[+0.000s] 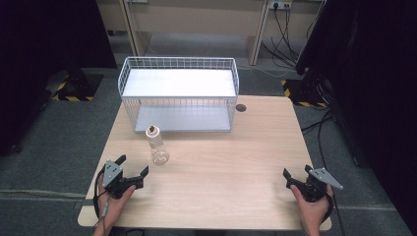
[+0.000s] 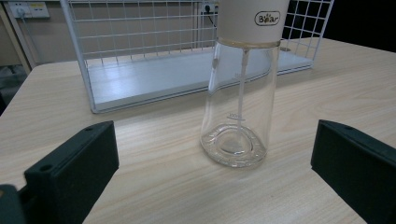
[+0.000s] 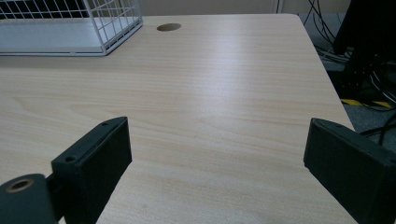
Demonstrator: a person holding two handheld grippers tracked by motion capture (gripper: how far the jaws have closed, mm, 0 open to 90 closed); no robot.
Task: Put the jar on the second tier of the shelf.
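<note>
The left gripper sits low at the near left of the light wooden table, its black jaws spread wide and holding nothing. Just ahead of them, standing upright and untouched, is a clear glass bottle with a cream-coloured top; in the left gripper view it rises between the two jaws. Beyond the bottle stands a white wire basket with a flat white floor. The right gripper, well apart at the near right, also gapes wide over bare wood, empty.
</note>
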